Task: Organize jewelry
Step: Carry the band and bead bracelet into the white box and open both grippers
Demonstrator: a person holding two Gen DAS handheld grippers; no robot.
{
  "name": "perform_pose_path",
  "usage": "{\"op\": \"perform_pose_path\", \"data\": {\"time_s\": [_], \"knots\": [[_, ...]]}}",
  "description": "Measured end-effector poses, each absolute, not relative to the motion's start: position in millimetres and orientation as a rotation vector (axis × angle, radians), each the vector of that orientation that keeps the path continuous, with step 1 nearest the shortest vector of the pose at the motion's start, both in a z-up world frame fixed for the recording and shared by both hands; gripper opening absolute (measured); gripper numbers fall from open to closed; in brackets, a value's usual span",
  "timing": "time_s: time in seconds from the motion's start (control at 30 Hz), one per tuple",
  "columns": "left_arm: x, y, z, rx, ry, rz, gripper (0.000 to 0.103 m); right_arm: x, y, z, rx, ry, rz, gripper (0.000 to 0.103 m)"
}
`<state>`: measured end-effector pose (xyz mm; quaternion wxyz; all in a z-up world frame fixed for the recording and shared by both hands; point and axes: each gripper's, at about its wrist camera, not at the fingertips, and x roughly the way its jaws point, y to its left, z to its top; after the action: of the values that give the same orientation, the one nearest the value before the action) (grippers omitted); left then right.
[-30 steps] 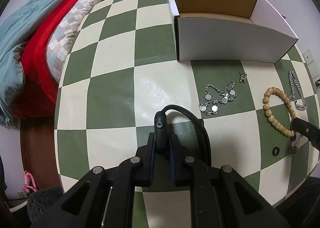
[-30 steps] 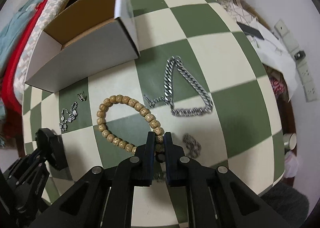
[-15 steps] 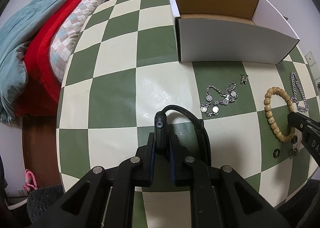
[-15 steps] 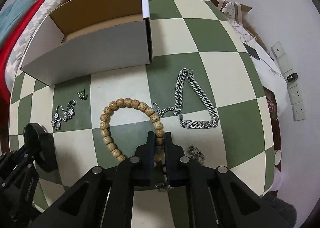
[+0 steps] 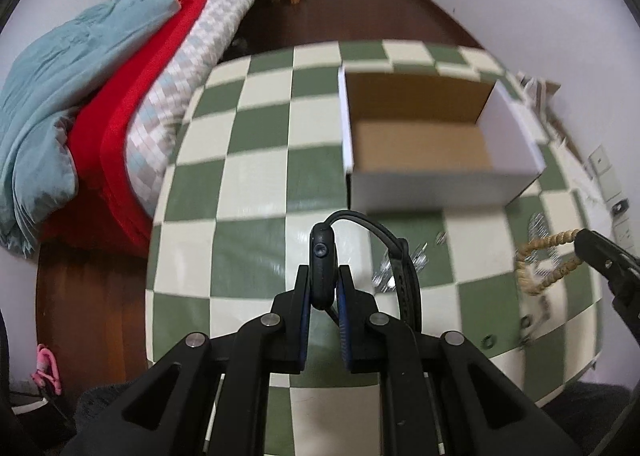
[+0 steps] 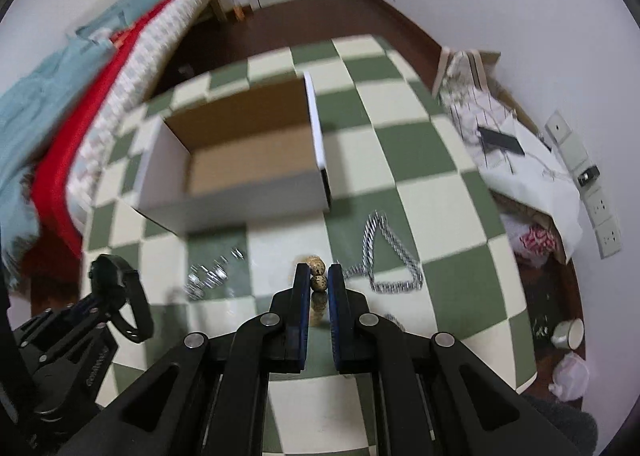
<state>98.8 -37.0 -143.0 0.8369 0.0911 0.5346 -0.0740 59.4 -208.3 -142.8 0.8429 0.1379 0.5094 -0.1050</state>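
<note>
My left gripper (image 5: 323, 276) is shut on a black watch (image 5: 322, 256), its strap looping to the right, held above the checkered table (image 5: 256, 184). My right gripper (image 6: 319, 276) is shut on a wooden bead bracelet (image 6: 317, 274), which hangs lifted off the table in the left wrist view (image 5: 544, 260). An open white cardboard box (image 5: 432, 144) with a brown inside stands ahead; it also shows in the right wrist view (image 6: 240, 160). A silver charm bracelet (image 6: 208, 276) and a thick silver chain (image 6: 390, 256) lie on the table in front of the box.
A bed with red and blue blankets (image 5: 80, 96) lies left of the table. Small rings (image 5: 488, 340) lie near the table's front right edge. Papers and clutter (image 6: 520, 152) sit to the right, by wall sockets (image 6: 600, 208).
Both grippers have risen and tilted up toward the box. The bead bracelet has been lifted off the table in the right gripper. The watch stays held in the left.
</note>
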Motion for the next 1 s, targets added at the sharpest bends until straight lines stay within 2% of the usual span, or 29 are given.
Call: {"op": "perform_pose_path", "data": {"time_s": [0.27, 0.47, 0.63, 1.0], "knots": [[129.0, -53.9, -95.2, 0.129, 1.079, -0.222, 0.009, 83.5, -214.0, -75.7, 0.288, 0.941, -0.176, 0.009], [172.0, -66.0, -86.3, 0.076, 1.113, -0.292, 0.009, 119.7, -217.9, -51.6, 0.258, 0.917, -0.132, 0.009], [214.9, -72.2, -99.1, 0.027, 1.187, -0.329, 0.009, 155.0, -223.1, -63.2, 0.272, 0.963, -0.097, 0.009], [270.9, -85.2, -144.3, 0.004, 1.351, -0.375, 0.01, 218.2, -230.8, -133.1, 0.359, 1.121, -0.026, 0.009]]}}
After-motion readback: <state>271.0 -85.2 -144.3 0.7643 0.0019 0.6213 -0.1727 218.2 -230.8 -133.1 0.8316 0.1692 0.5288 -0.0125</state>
